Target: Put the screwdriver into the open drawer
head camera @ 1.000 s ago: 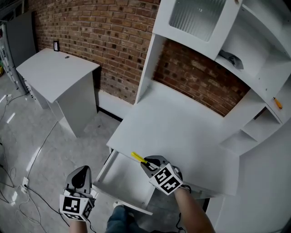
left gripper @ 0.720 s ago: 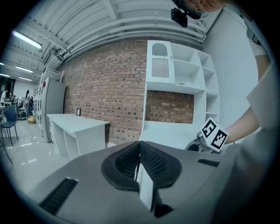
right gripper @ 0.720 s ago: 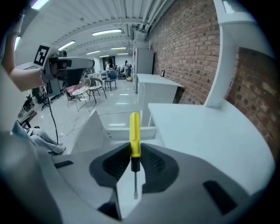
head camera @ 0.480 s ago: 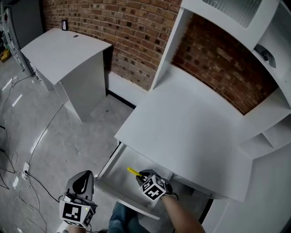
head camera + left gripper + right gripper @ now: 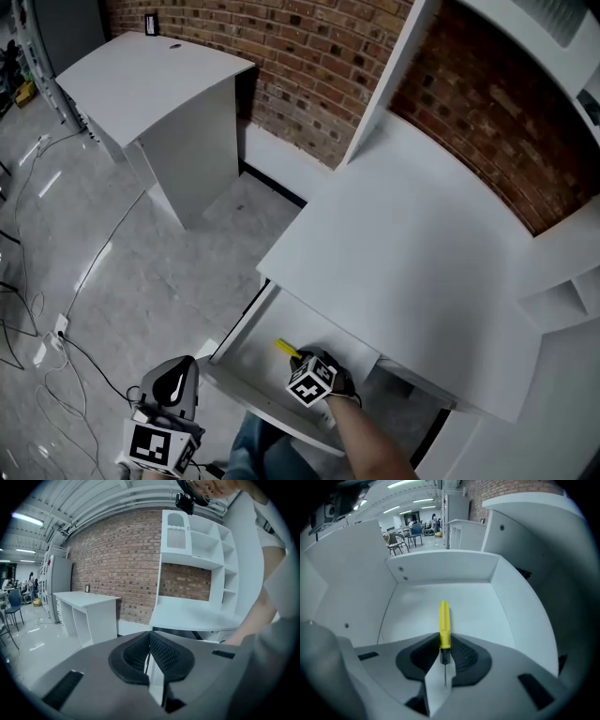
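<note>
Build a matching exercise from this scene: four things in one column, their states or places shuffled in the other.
1. screwdriver
2. left tongs
3. drawer
4. small white table

a. shut, empty
b. pulled open under the desk top
c. by the brick wall
d. clamped in the right tongs, yellow handle forward

Pairs: 1-d, 2-a, 3-b, 4-c.
</note>
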`<act>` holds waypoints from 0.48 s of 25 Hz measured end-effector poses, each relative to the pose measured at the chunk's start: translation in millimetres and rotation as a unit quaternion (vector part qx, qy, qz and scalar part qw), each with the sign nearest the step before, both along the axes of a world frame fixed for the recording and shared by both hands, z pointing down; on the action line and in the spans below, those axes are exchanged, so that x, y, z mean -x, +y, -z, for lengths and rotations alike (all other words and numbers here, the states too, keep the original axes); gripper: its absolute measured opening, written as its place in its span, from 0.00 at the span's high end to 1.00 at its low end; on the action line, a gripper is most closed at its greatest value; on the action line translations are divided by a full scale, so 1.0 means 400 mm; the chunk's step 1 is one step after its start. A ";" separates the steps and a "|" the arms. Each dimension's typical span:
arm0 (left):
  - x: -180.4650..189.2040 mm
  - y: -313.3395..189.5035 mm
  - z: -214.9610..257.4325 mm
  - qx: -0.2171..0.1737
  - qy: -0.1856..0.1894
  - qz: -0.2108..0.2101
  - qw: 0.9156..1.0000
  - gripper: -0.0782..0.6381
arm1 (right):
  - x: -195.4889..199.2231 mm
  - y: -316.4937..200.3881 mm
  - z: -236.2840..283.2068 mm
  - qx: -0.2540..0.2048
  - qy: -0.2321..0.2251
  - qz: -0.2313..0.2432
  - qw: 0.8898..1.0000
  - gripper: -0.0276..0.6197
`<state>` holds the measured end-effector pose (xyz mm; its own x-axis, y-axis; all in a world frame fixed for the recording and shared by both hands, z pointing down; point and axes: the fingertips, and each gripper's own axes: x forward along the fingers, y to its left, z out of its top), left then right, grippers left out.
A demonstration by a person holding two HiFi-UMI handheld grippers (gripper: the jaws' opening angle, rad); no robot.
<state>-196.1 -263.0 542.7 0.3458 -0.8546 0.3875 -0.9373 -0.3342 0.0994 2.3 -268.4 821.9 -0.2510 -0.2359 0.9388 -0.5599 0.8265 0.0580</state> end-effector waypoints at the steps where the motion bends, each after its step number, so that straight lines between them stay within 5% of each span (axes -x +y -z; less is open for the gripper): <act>1: 0.004 0.004 -0.002 0.001 0.000 -0.001 1.000 0.87 | 0.000 0.002 -0.009 0.000 0.009 0.003 1.000 0.83; 7: 0.014 0.023 0.012 -0.003 -0.006 -0.013 1.000 0.87 | 0.000 0.011 -0.032 -0.008 0.022 -0.016 1.000 0.83; 12: 0.028 0.031 0.039 -0.008 -0.007 -0.005 1.000 0.87 | -0.018 0.017 0.019 -0.010 0.020 -0.056 0.998 0.73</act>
